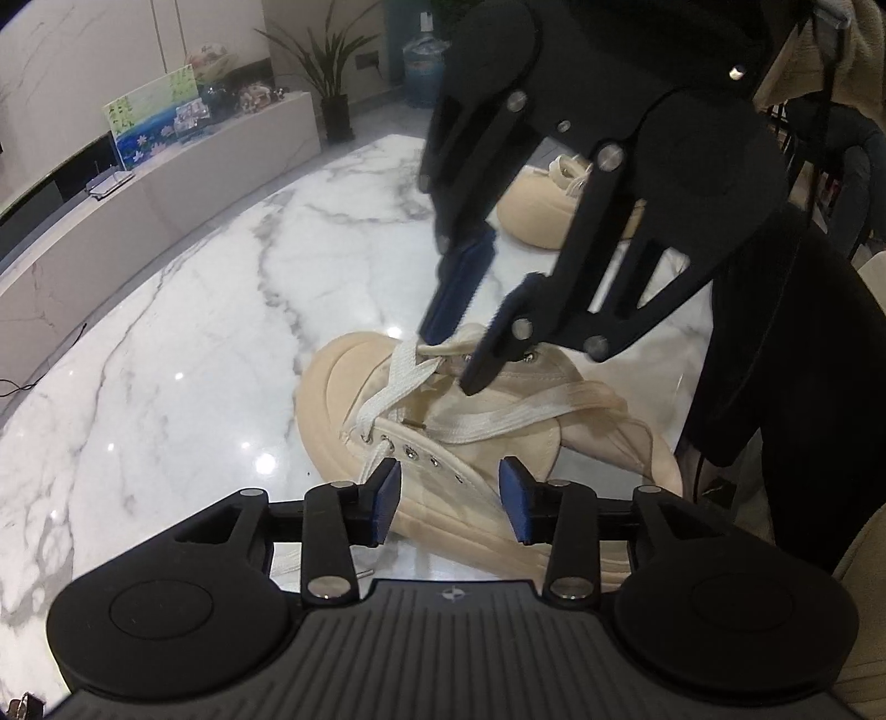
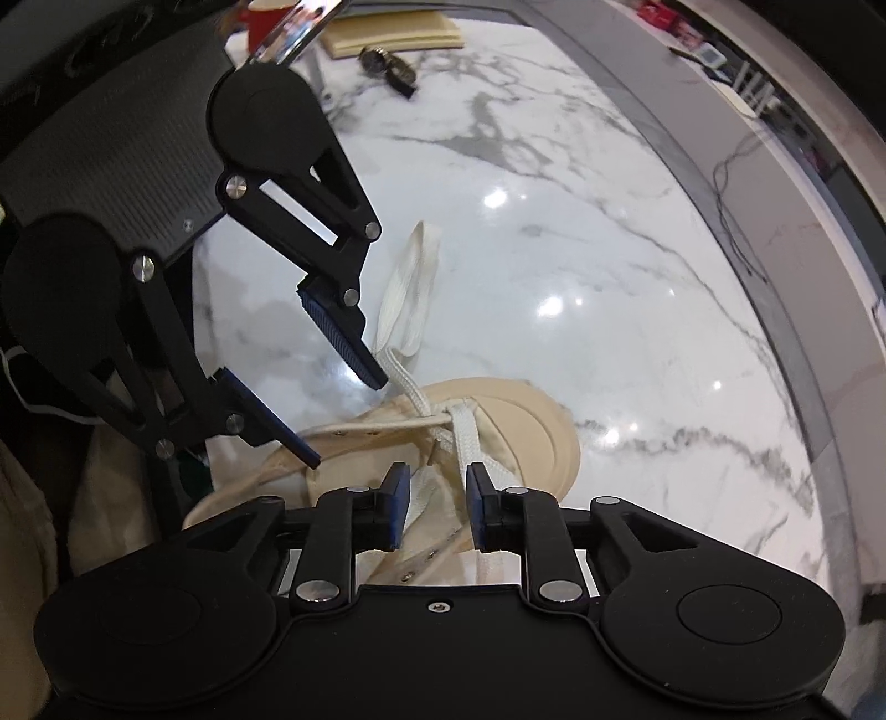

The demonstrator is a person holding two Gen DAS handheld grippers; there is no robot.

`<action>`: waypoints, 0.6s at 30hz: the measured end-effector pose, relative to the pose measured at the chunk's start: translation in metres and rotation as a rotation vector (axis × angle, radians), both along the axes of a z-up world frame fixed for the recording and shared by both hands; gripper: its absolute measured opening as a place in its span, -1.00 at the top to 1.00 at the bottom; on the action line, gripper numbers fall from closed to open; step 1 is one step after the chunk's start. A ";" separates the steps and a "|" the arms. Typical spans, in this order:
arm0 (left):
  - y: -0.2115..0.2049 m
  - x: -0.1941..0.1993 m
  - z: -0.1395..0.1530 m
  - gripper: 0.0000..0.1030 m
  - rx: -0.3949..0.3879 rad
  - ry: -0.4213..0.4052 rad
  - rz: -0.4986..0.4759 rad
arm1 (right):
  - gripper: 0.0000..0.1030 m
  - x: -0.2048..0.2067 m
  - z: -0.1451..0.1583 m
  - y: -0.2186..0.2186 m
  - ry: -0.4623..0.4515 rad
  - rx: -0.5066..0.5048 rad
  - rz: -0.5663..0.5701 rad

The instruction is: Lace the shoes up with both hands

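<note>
A cream canvas shoe (image 1: 443,476) lies on the white marble table (image 1: 194,332), toe to the left, with a white lace (image 1: 398,382) crossed through its lowest eyelets. My left gripper (image 1: 449,501) is open, over the shoe's near eyelet row (image 1: 412,453). My right gripper (image 1: 449,357) comes down from above, open, fingertips at the lace crossing near the toe. In the right wrist view the shoe's toe cap (image 2: 520,426) and the lace (image 2: 462,443) lie between my open right gripper (image 2: 438,509); the left gripper (image 2: 348,423) is open beside the lace's loose end (image 2: 410,288).
A second cream shoe (image 1: 545,207) lies further back on the table. A low white cabinet (image 1: 166,183) with pictures and a potted plant (image 1: 332,72) stand beyond. In the right wrist view a red mug (image 2: 266,22), a watch (image 2: 387,63) and a pad sit at the far end.
</note>
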State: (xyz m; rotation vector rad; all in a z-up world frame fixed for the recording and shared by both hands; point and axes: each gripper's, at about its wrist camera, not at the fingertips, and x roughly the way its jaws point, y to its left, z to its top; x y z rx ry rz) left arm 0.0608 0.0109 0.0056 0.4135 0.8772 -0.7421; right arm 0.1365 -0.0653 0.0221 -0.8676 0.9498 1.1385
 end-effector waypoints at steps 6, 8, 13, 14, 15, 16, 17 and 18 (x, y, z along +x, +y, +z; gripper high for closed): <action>0.001 0.001 -0.001 0.44 -0.006 0.020 -0.010 | 0.63 0.005 -0.017 0.007 0.038 -0.008 -0.064; 0.000 0.001 -0.002 0.45 -0.006 0.020 -0.012 | 0.63 0.011 -0.026 0.011 0.069 -0.006 -0.094; 0.003 0.002 -0.004 0.44 -0.016 0.029 -0.009 | 0.65 0.019 -0.043 0.017 0.092 -0.026 -0.135; 0.003 0.002 -0.004 0.43 -0.016 0.030 -0.009 | 0.73 0.020 -0.046 0.017 0.097 -0.031 -0.140; 0.004 0.002 -0.004 0.42 -0.018 0.031 -0.008 | 0.86 0.020 -0.049 0.017 0.100 -0.037 -0.145; 0.005 0.003 -0.005 0.42 -0.019 0.033 -0.007 | 0.90 0.020 -0.051 0.017 0.098 -0.043 -0.145; 0.005 0.003 -0.005 0.42 -0.022 0.035 -0.006 | 0.98 0.020 -0.051 0.016 0.091 -0.042 -0.144; 0.006 0.004 -0.005 0.42 -0.025 0.038 -0.006 | 0.99 0.020 -0.050 0.015 0.094 -0.036 -0.143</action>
